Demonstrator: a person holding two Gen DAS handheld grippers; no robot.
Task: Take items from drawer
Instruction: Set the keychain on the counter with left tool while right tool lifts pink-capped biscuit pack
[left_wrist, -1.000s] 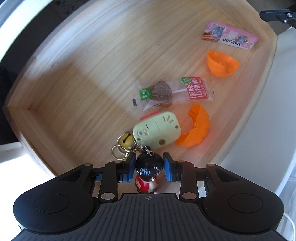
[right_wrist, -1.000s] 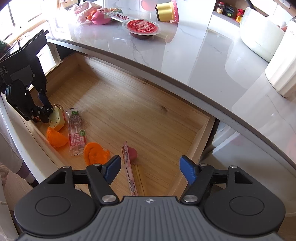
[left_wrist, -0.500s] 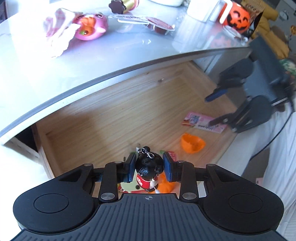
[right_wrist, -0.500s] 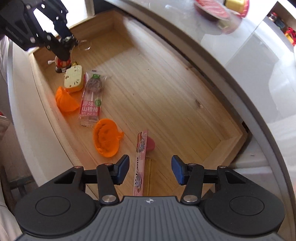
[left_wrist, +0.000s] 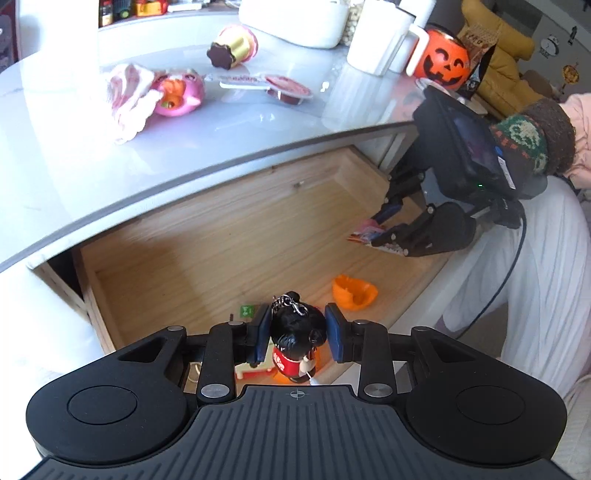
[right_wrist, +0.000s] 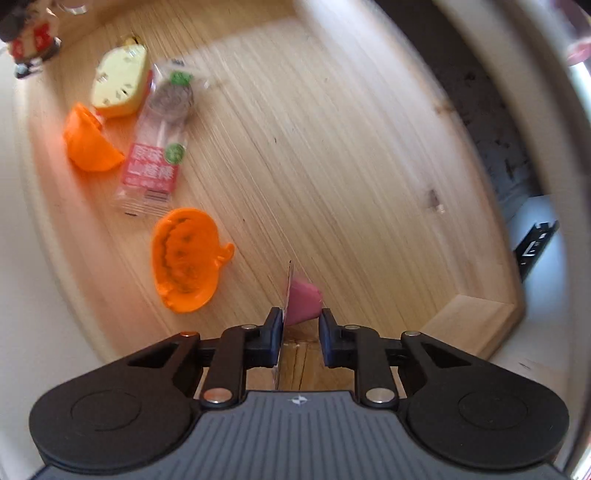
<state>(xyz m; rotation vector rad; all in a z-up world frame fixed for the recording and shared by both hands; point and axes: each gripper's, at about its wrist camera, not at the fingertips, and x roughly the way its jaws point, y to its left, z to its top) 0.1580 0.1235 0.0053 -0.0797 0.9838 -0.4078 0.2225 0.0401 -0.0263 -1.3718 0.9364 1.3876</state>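
My left gripper (left_wrist: 296, 334) grips the doll keychain (left_wrist: 295, 347), lifted over the drawer (left_wrist: 207, 240). My right gripper (right_wrist: 301, 336) has just closed on the pink packet (right_wrist: 301, 299), edge-up near the drawer's front corner — beyond lie an orange half-shell (right_wrist: 184, 258) and a snack bag (right_wrist: 155, 147).

Drawer (right_wrist: 472, 317): two orange pumpkin halves (right_wrist: 184, 258), one lollipop packet (right_wrist: 155, 147), one yellow toy (right_wrist: 118, 83).

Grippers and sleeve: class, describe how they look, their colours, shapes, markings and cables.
The left gripper has a ribbed black body, two round discs, silver rivets and blue pads. The right gripper looks the same, with a black cable and a small screen. The sleeve is brown knit with a green-and-cream pattern.
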